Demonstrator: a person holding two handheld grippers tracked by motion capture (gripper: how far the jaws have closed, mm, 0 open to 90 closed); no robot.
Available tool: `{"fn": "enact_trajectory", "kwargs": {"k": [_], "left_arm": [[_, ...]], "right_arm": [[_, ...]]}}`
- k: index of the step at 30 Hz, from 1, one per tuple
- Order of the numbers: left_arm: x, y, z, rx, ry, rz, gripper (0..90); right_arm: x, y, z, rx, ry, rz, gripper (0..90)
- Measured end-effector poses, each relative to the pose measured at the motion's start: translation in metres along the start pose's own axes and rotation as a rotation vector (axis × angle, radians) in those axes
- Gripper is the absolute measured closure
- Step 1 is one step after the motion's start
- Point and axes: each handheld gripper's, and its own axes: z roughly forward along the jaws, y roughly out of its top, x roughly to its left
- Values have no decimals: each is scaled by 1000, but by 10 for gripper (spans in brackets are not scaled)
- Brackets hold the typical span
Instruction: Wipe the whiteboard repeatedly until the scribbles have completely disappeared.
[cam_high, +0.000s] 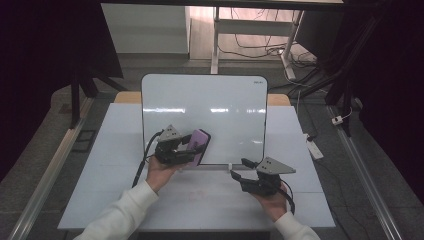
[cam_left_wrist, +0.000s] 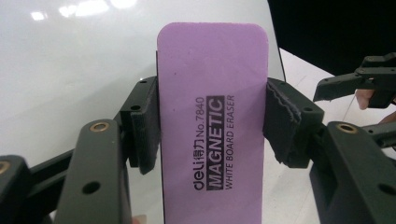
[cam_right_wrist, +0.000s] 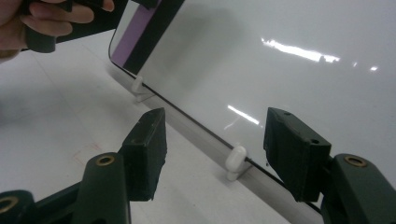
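Your left gripper (cam_high: 192, 145) pinches the purple eraser (cam_left_wrist: 212, 121) — long axis along the jaws, the whiteboard (cam_high: 220, 107) just behind; your right gripper (cam_right_wrist: 212, 154) hangs spread, empty — farther off.

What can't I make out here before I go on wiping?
- Purple magnetic whiteboard eraser: left gripper view; wiping face turned away, lower end cut off by the bottom edge.
- Upright white whiteboard: high view; glare, so any marks are unreadable.
- Right gripper: open; right gripper view blurs the board's white support clips.
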Motion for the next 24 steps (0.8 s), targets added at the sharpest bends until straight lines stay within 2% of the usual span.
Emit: {"fn": "enact_trajectory", "kwargs": {"k": [6, 16, 24], "left_arm": [[-4, 0, 4, -2, -7, 2, 412], [-15, 1, 14, -4, -28, 15, 412], [-20, 0, 18, 0, -49, 16, 412]], "right_arm": [[7, 2, 5, 9, 8, 3, 389], [20, 6, 20, 11, 47, 20, 380], [29, 11, 33, 11, 43, 31, 377]]}}
